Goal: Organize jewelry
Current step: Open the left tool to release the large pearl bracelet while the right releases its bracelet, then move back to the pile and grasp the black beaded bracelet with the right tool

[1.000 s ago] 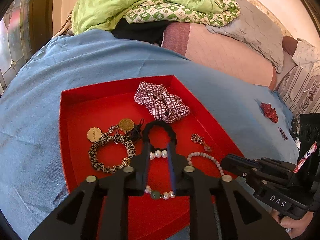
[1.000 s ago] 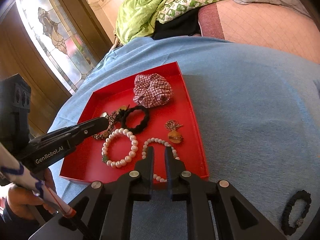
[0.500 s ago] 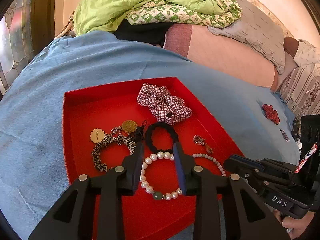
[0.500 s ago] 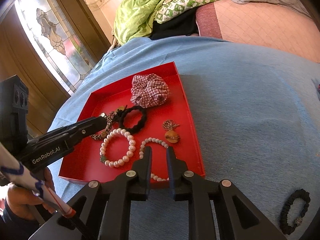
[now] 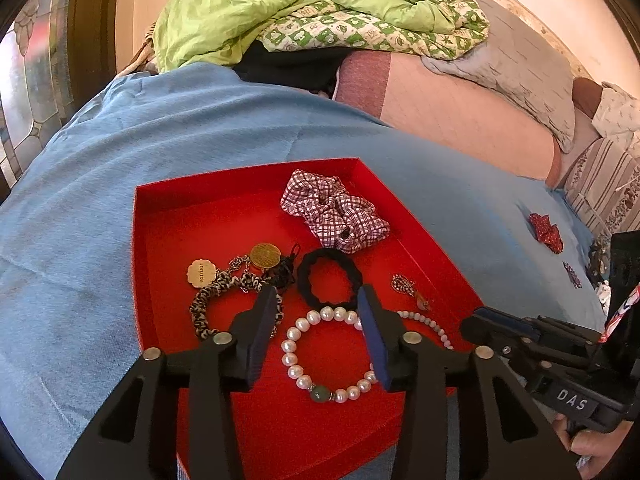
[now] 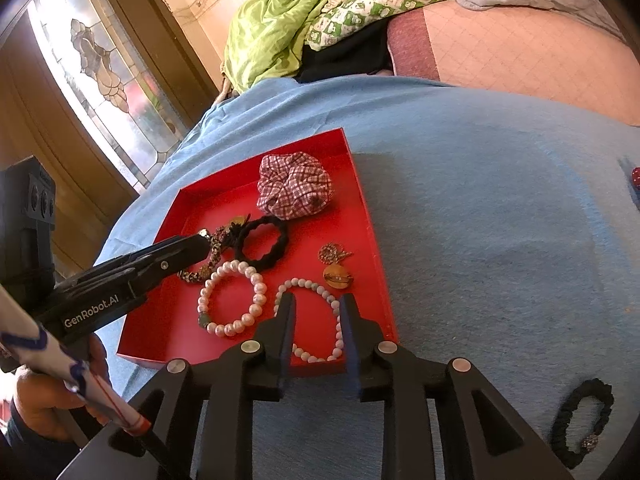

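A red tray [image 5: 180,240] lies on a blue cloth. In it are a plaid scrunchie [image 5: 336,216], a black hair tie [image 5: 308,268], a large pearl bracelet [image 5: 290,354] with one green bead, a leopard-print bracelet [image 5: 200,308], gold charms [image 5: 265,256], an earring [image 5: 404,284] and a small bead bracelet [image 6: 298,281]. My left gripper [image 5: 318,300] hovers over the pearl bracelet, its jaws opening, the pads touching nothing. My right gripper [image 6: 318,300] hangs over the small bead bracelet at the tray's near right corner. Its jaws are opening too, clear of the beads.
A black beaded bracelet [image 6: 580,420] lies on the blue cloth [image 6: 500,220] right of the tray. Small red items [image 5: 546,228] sit farther right. A green quilt [image 5: 300,4] and pillows are piled at the back. A stained-glass door [image 6: 108,80] stands to the left.
Both pairs of jaws have spread apart. The pearl bracelet, earlier half hidden behind the left fingers, now shows whole between them. The small bead bracelet shows between the right fingers.
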Available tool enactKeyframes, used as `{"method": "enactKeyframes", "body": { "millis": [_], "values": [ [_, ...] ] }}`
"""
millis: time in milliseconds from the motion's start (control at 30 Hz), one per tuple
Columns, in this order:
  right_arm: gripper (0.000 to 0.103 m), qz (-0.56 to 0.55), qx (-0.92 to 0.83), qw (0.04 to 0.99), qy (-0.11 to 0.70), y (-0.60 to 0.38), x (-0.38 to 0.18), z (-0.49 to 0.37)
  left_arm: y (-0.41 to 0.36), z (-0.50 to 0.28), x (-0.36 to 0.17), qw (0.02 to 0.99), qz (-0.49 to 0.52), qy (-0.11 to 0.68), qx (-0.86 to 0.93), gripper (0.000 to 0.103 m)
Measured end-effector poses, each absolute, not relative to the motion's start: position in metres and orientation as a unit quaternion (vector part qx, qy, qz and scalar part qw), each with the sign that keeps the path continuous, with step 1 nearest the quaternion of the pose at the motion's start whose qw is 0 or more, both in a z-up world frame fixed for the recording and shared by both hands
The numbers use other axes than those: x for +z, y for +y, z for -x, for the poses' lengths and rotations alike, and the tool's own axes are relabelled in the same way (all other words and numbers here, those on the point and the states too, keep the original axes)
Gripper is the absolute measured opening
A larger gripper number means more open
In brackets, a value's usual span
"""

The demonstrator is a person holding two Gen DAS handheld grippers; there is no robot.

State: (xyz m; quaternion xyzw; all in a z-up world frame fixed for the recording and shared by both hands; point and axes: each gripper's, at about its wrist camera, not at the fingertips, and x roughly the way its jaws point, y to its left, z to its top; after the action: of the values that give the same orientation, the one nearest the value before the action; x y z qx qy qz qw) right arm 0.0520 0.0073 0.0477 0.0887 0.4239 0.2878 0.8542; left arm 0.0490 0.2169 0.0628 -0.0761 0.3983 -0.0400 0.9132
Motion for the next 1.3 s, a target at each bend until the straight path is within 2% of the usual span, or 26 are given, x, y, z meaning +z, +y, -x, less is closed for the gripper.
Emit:
{"method": "enactKeyframes", "body": {
  "millis": [100, 467, 633, 900, 1233, 1300],
  "values": [
    [0.025, -0.096, 0.287, 0.855, 0.421, 0.002, 0.051, -0.052, 0.218, -0.048, 0.065, 0.915, 0.08, 0.393, -0.035, 0.049],
    [0.026, -0.127, 0.279, 0.861, 0.405, -0.032, 0.07, -0.052, 0.206, -0.049, 0.069, 0.916, 0.087, 0.387, -0.051, 0.05],
    [0.025, -0.134, 0.242, 0.871, 0.406, -0.081, 0.074, -0.048, 0.172, -0.047, 0.075, 0.917, 0.058, 0.383, -0.095, 0.05],
    [0.025, -0.126, 0.165, 0.86, 0.466, -0.156, 0.047, -0.043, 0.097, -0.036, 0.078, 0.892, 0.028, 0.391, -0.223, 0.05],
    [0.026, -0.061, 0.145, 0.85, 0.503, -0.158, 0.017, -0.029, 0.036, -0.022, 0.056, 0.853, -0.033, 0.43, -0.294, 0.05],
    [0.021, -0.025, 0.147, 0.856, 0.494, -0.15, 0.02, -0.028, 0.027, -0.018, 0.053, 0.847, -0.045, 0.432, -0.306, 0.05]
  ]
}}
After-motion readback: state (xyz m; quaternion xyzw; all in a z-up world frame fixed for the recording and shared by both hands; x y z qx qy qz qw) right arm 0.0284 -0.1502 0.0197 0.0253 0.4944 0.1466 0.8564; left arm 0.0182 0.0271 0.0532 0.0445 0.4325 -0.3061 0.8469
